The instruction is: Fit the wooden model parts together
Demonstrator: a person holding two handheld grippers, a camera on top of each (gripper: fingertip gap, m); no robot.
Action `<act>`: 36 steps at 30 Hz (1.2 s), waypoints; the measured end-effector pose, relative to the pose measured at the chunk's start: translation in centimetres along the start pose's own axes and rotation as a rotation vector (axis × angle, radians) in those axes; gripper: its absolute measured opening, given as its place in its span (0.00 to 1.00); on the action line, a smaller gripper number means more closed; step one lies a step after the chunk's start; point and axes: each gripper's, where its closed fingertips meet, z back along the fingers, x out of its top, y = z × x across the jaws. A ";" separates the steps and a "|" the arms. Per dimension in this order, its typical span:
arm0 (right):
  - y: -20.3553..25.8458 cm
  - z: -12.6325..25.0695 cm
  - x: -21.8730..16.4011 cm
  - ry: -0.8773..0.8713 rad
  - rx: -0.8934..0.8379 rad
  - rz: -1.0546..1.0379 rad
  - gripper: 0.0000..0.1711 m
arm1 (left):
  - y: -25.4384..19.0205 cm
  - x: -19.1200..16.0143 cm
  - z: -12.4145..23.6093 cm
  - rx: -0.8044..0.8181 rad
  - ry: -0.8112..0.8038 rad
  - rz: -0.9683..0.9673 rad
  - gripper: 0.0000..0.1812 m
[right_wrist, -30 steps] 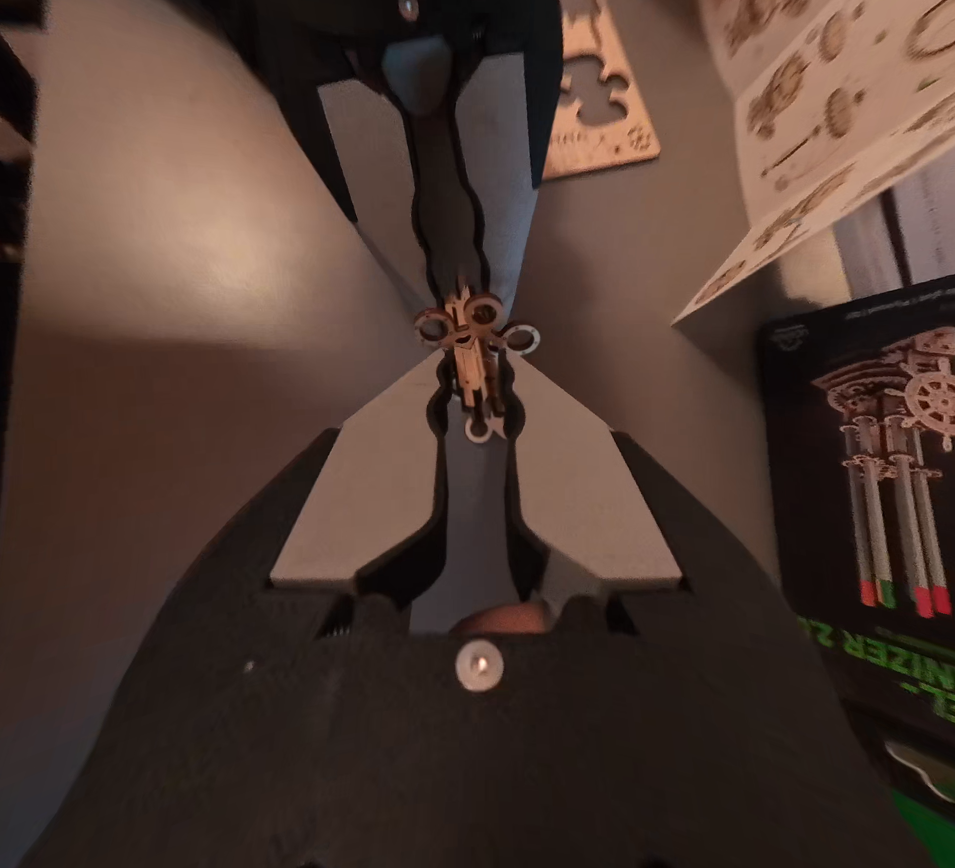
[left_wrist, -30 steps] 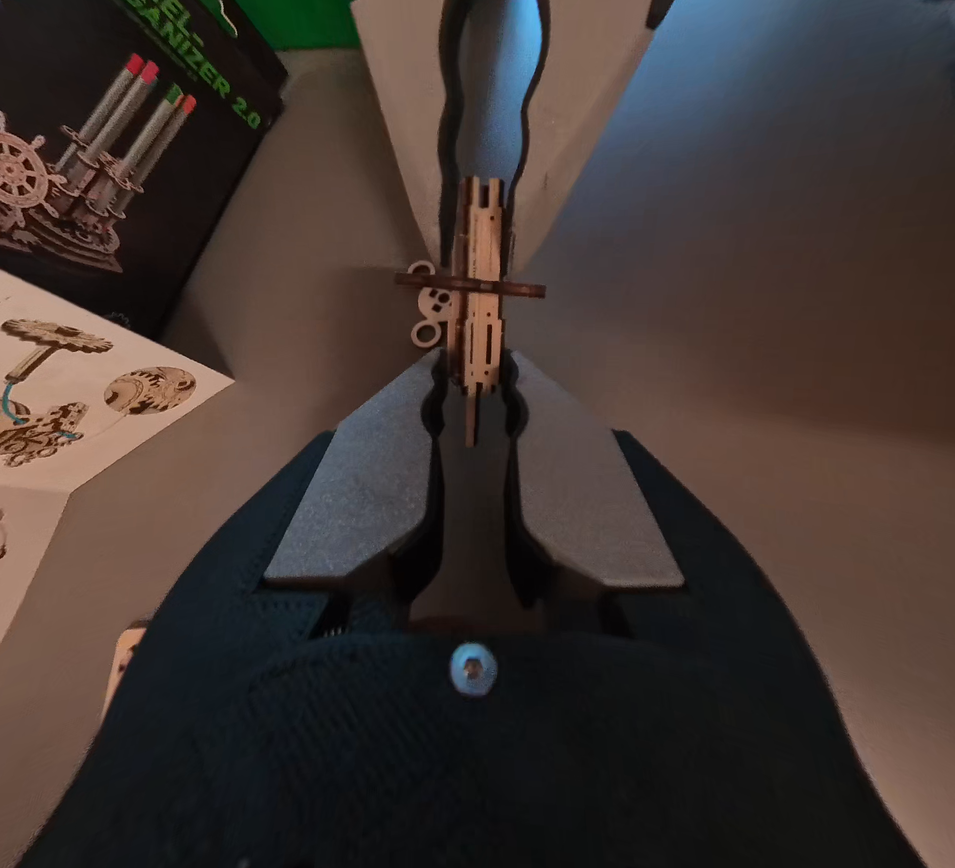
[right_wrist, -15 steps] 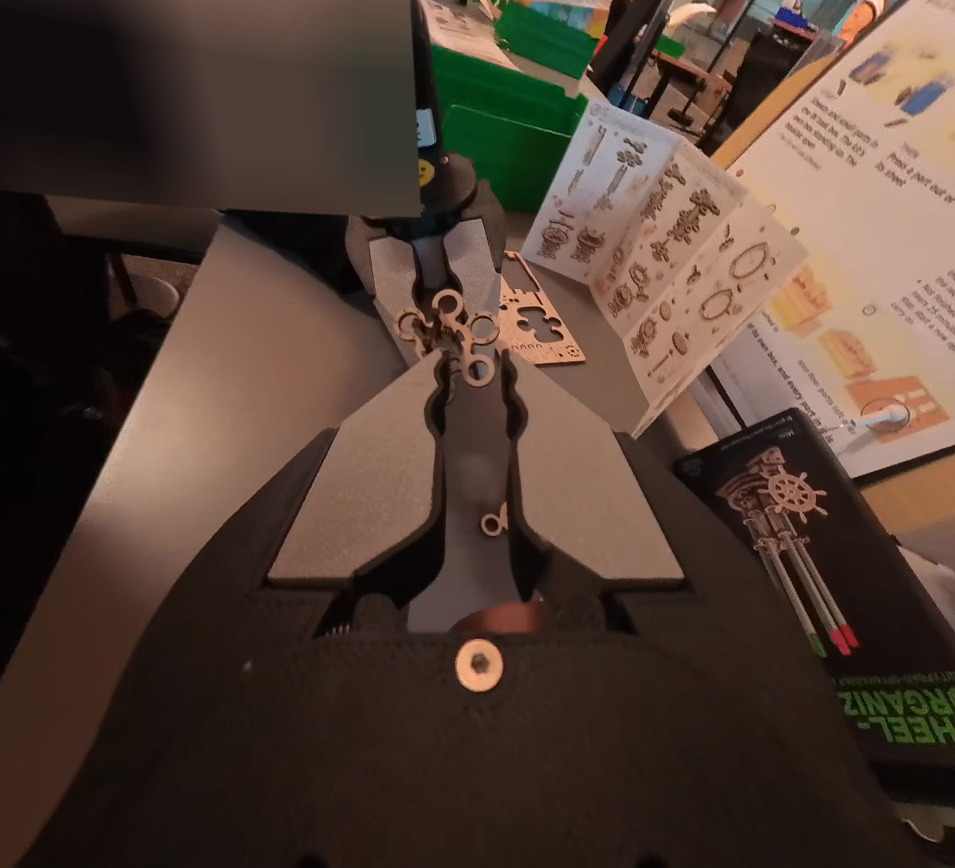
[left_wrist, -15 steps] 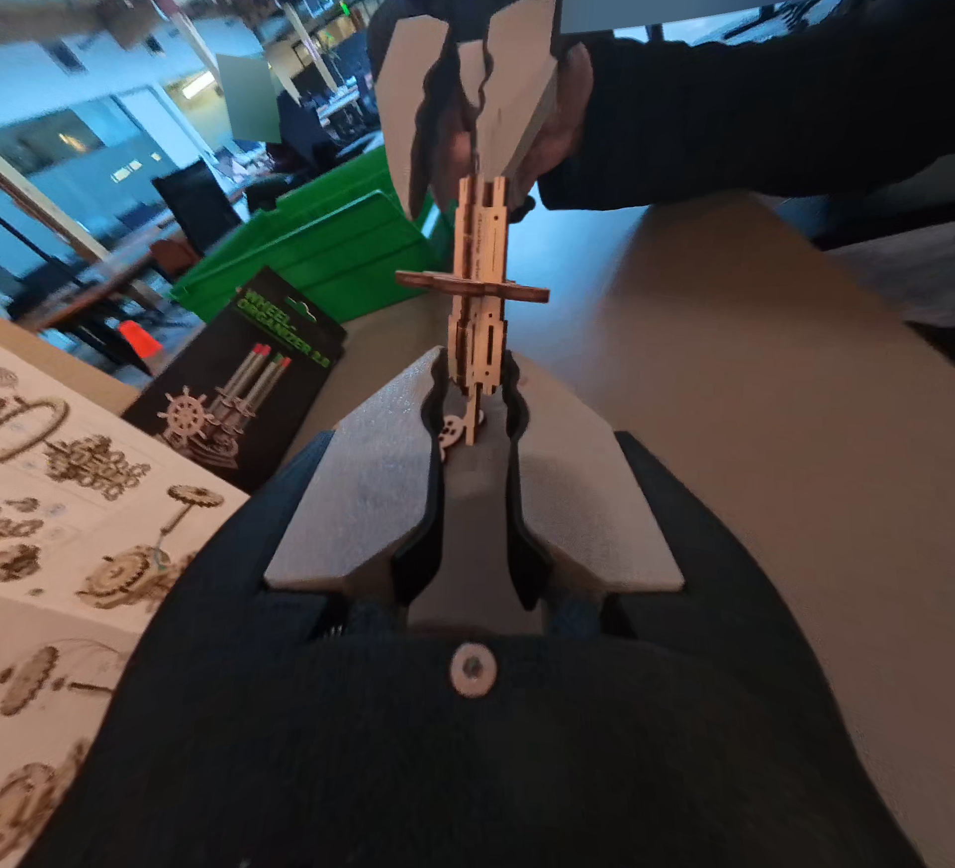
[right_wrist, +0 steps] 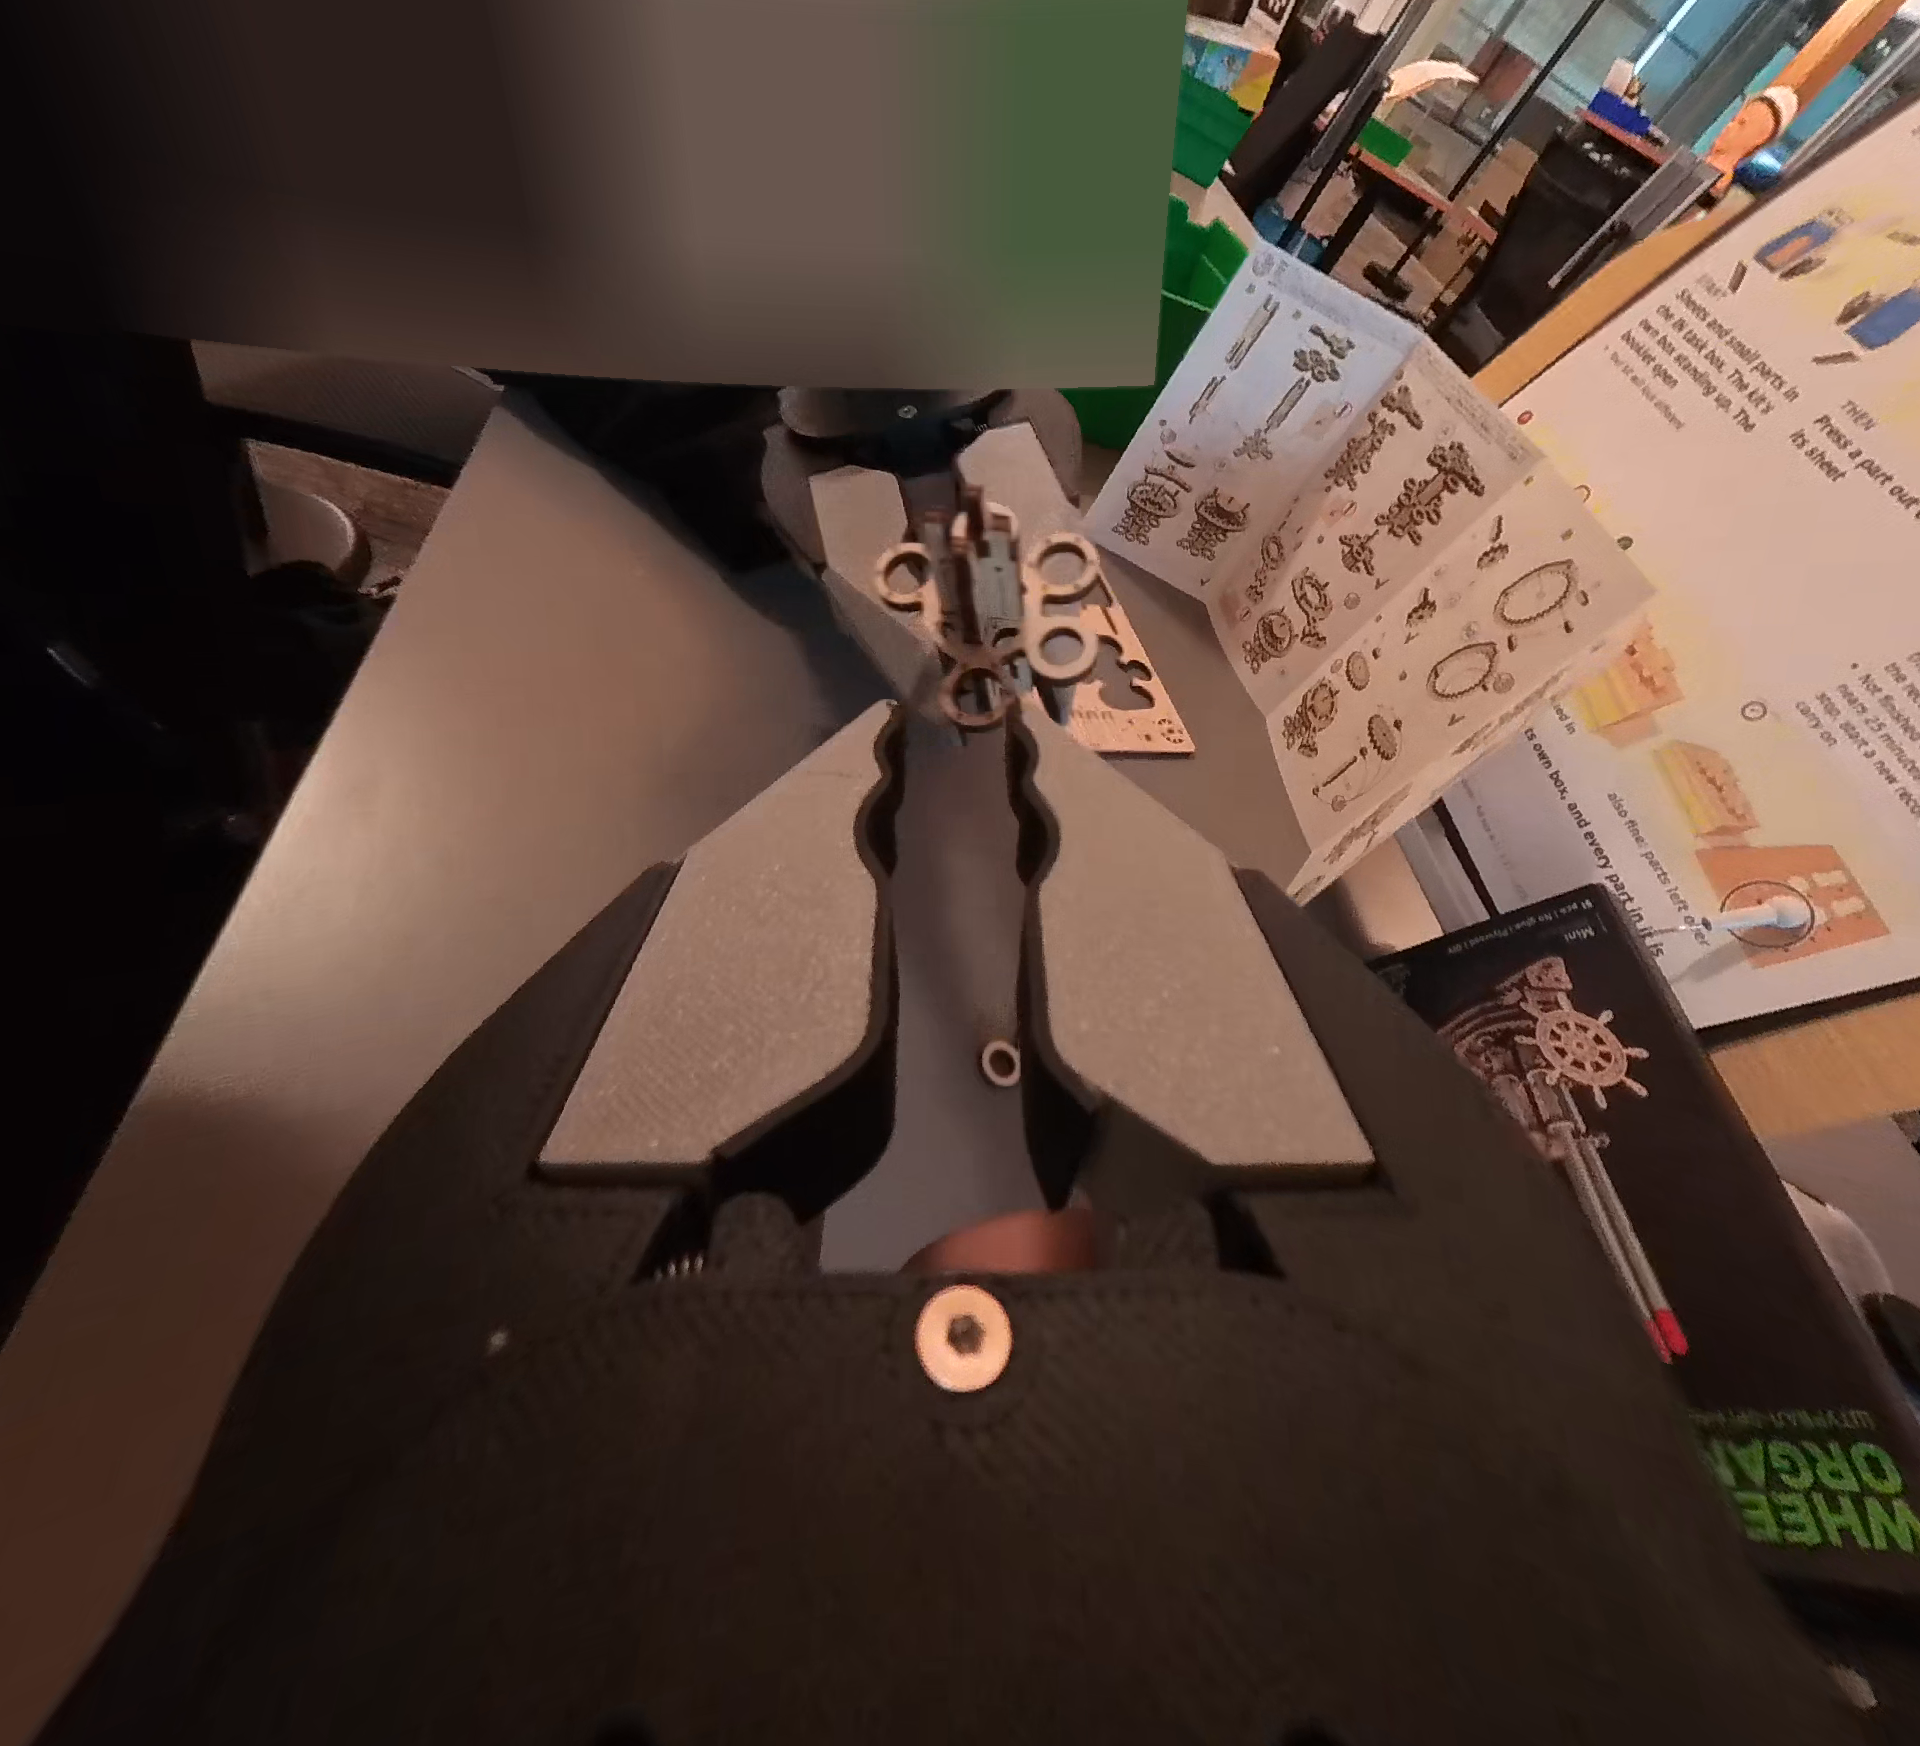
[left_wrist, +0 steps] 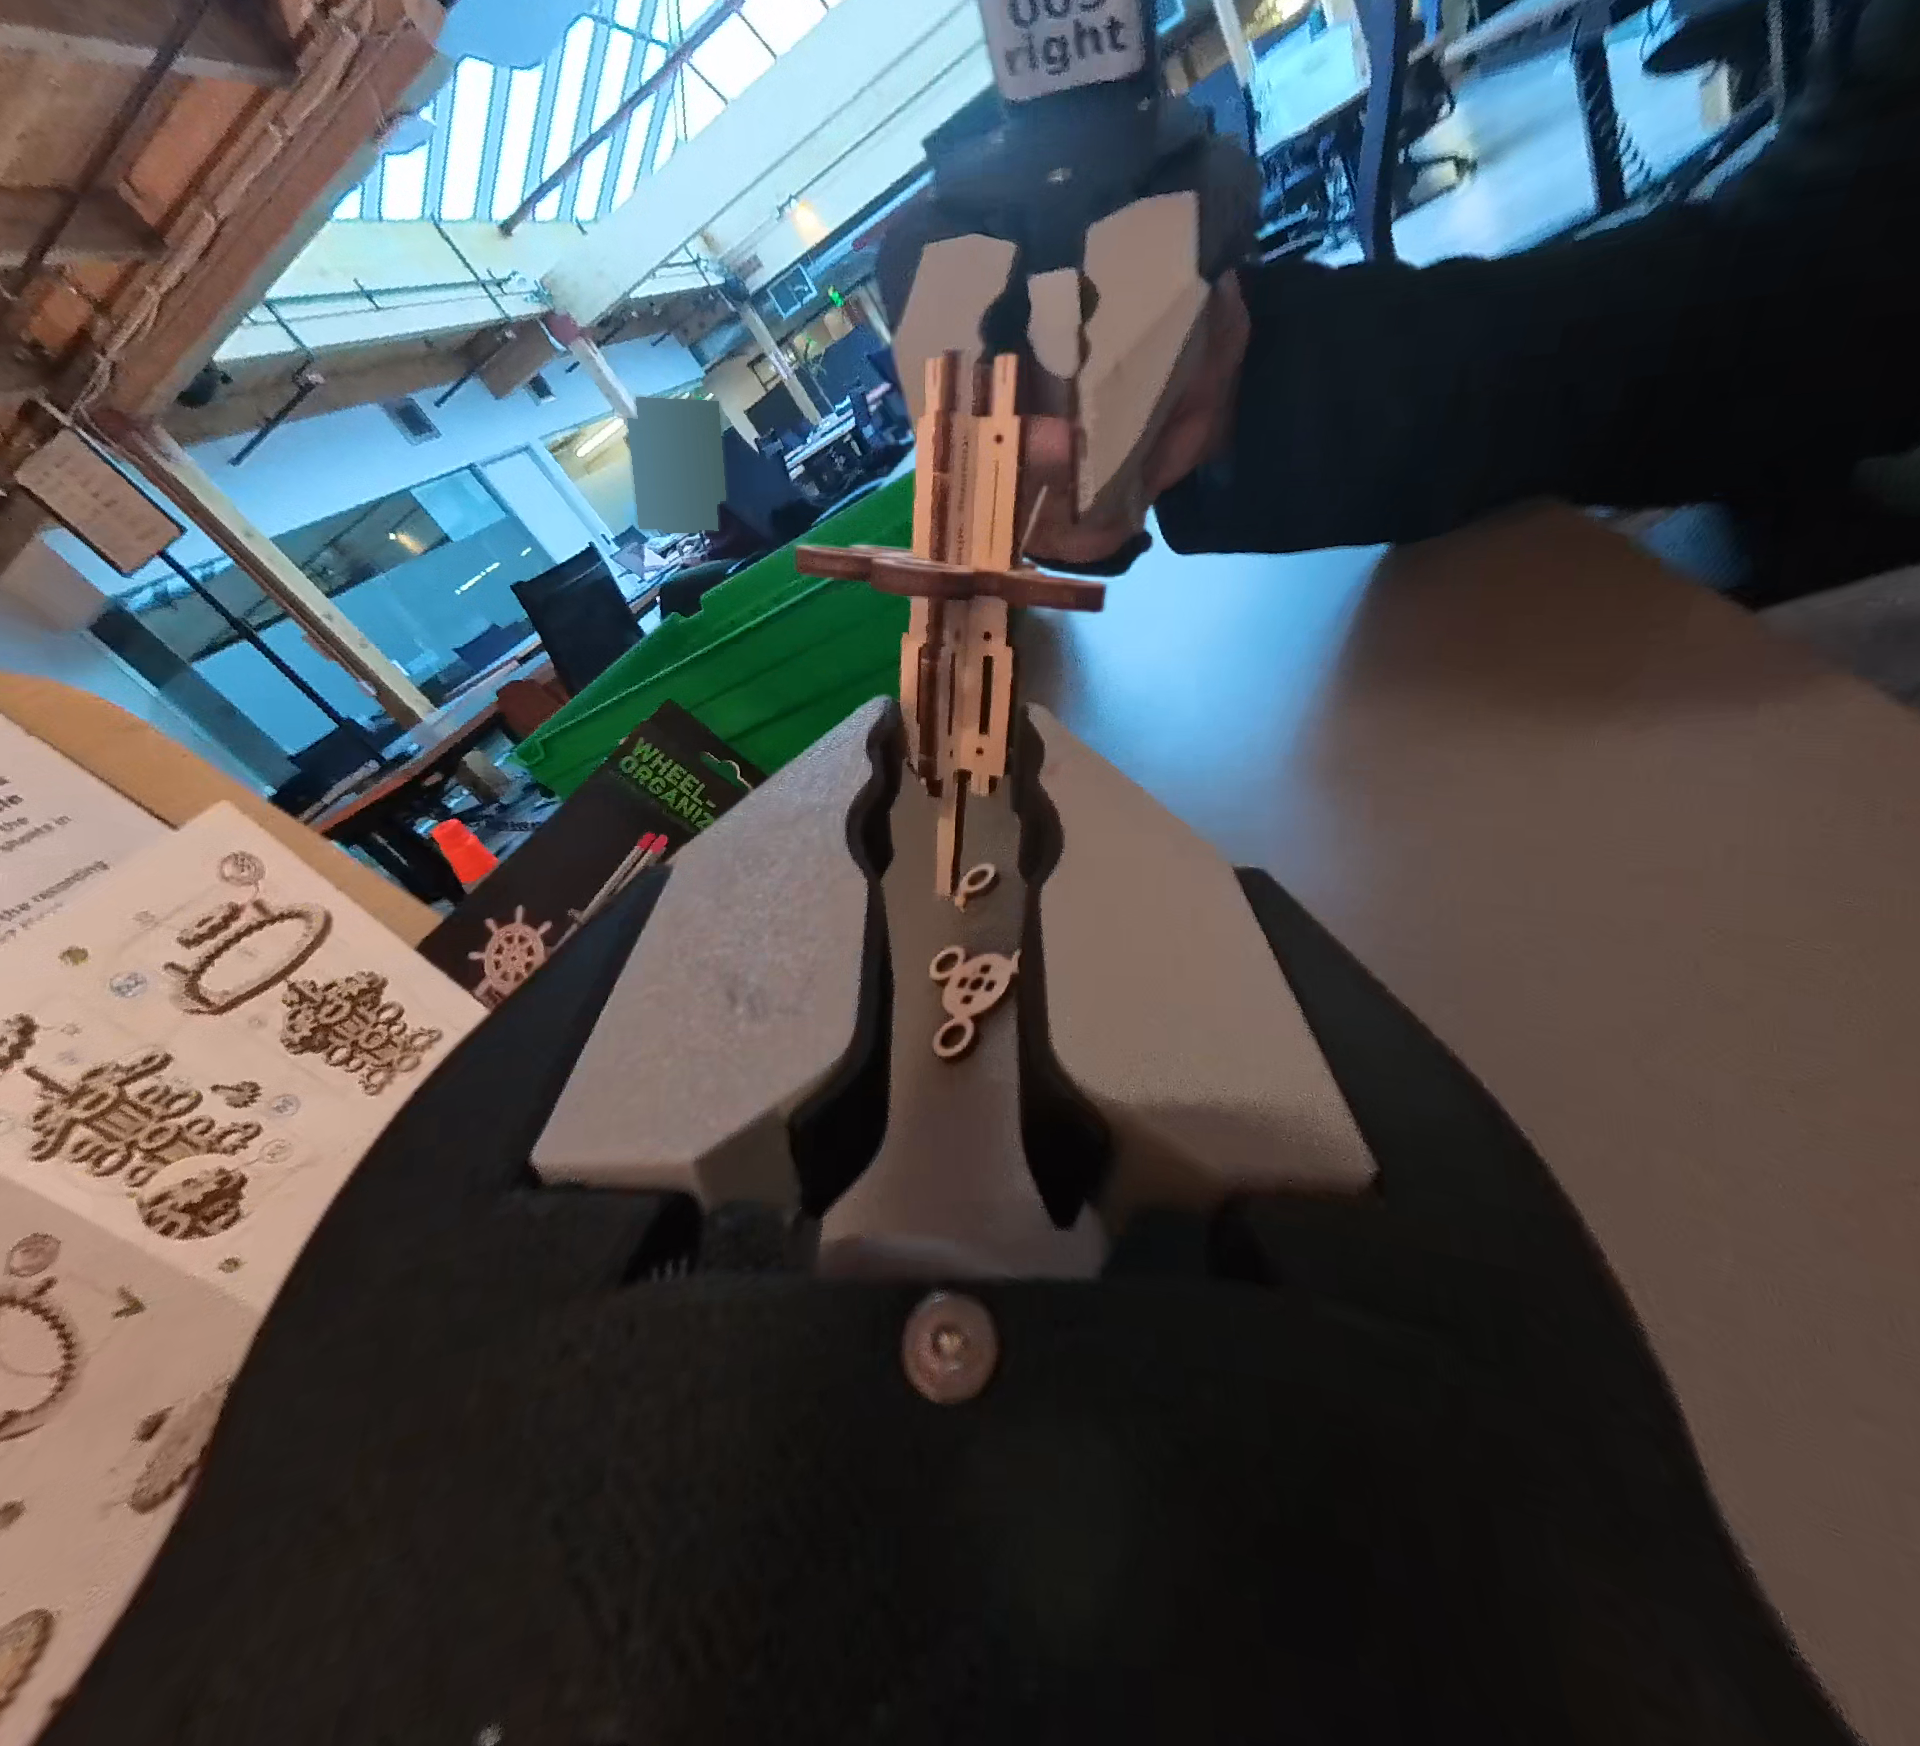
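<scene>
My left gripper [left_wrist: 958,740] is shut on the foot of an upright wooden column [left_wrist: 961,657] that carries a dark cross-shaped plate [left_wrist: 951,579]. From the right wrist view I look down on that column, with the plate's rings [right_wrist: 1062,570] spread round it and the left gripper's fingers [right_wrist: 847,512] behind. My right gripper [right_wrist: 958,722] stands just off the column's top with a narrow gap and nothing between its tips; it shows beyond the column in the left wrist view [left_wrist: 1044,470]. A small pale ringed piece [left_wrist: 971,990] lies loose on the table, partly showing in the right wrist view [right_wrist: 1003,1062].
A folded instruction leaflet [right_wrist: 1403,616] stands by a large printed board [right_wrist: 1766,449]. A black kit box [right_wrist: 1558,1135] lies near it, also in the left wrist view [left_wrist: 665,787]. A wooden part sheet [right_wrist: 1127,725] lies flat. Green bins [left_wrist: 769,647] stand at the grey table's [left_wrist: 1455,865] far edge. The tips of both grippers are at nearly the same place.
Both grippers have tilted up off the table. The right gripper, which was around the column's top, has drawn back from it. The pale ringed piece has dropped from the column onto the table.
</scene>
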 end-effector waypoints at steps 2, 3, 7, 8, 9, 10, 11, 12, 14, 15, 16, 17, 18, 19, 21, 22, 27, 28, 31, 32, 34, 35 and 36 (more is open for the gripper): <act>0.2 -0.1 0.5 -0.018 -0.002 0.014 0.08 | 0.4 0.1 0.1 0.012 -0.014 0.035 0.10; 0.3 -0.2 0.9 -0.031 -0.005 0.020 0.07 | 0.6 0.1 0.1 0.018 -0.014 0.040 0.10; 0.1 -0.7 1.4 -0.036 -0.045 0.024 0.05 | 0.9 -0.2 0.1 0.031 -0.001 0.042 0.10; -0.2 -0.9 1.3 -0.023 -0.061 0.021 0.06 | 0.9 -0.2 0.1 0.030 0.003 0.040 0.10; -0.3 -1.0 1.1 -0.014 -0.068 0.018 0.06 | 0.8 -0.2 0.0 0.030 0.005 0.039 0.10; -0.3 -1.1 1.0 -0.008 -0.070 0.018 0.05 | 0.8 -0.2 0.0 0.030 0.008 0.039 0.10; -0.3 -1.2 1.0 -0.004 -0.072 0.021 0.03 | 0.7 -0.2 -0.1 0.029 0.010 0.038 0.10; -0.3 -1.3 1.0 -0.001 -0.081 0.026 0.01 | 0.7 -0.2 -0.1 0.027 0.012 0.037 0.10; -0.6 -1.4 1.0 0.001 -0.103 0.027 0.00 | 0.6 -0.3 -0.2 0.027 0.017 0.033 0.10; -0.7 -1.5 1.0 0.001 -0.103 0.021 0.00 | 0.6 -0.3 -0.2 0.028 0.019 0.032 0.10; -0.7 -1.5 1.0 0.002 -0.099 0.015 0.00 | 0.6 -0.3 -0.2 0.027 0.020 0.031 0.10; -0.7 -1.5 0.9 0.007 -0.096 0.013 0.00 | 0.6 -0.3 -0.2 0.027 0.021 0.032 0.10; -0.6 -1.5 0.7 0.016 -0.094 0.014 0.00 | 0.6 -0.3 -0.2 0.027 0.022 0.033 0.10; -0.7 -1.5 0.6 0.023 -0.092 0.015 0.00 | 0.6 -0.3 -0.2 0.029 0.023 0.034 0.10; -0.3 -1.3 0.9 0.008 -0.067 0.015 0.00 | 0.7 -0.3 -0.2 0.029 0.024 0.037 0.10; 0.0 -1.0 1.2 -0.012 -0.046 0.014 0.00 | 0.8 -0.3 -0.2 0.033 0.023 0.041 0.10; 0.9 1.1 2.3 -0.110 0.063 -0.022 0.00 | 1.4 -0.2 0.2 0.039 0.004 0.091 0.10; 1.3 1.2 1.7 -0.083 0.106 -0.055 0.00 | 1.4 -0.1 0.2 0.035 -0.001 0.101 0.10; 1.4 0.4 -3.1 0.165 0.134 -0.158 0.14 | 1.3 0.0 0.3 0.014 -0.010 0.139 0.10; 0.8 0.1 -4.7 0.256 0.090 -0.164 0.21 | 1.2 0.1 0.3 0.001 -0.012 0.167 0.10; 0.7 -0.3 -5.4 0.304 0.074 -0.168 0.23 | 1.1 0.1 0.4 -0.027 -0.010 0.237 0.10; 0.7 -0.5 -4.8 0.277 0.075 -0.169 0.21 | 1.1 0.1 0.5 -0.040 -0.009 0.271 0.10; 0.6 -0.4 -4.1 0.246 0.067 -0.165 0.17 | 1.1 0.1 0.5 -0.058 -0.002 0.308 0.10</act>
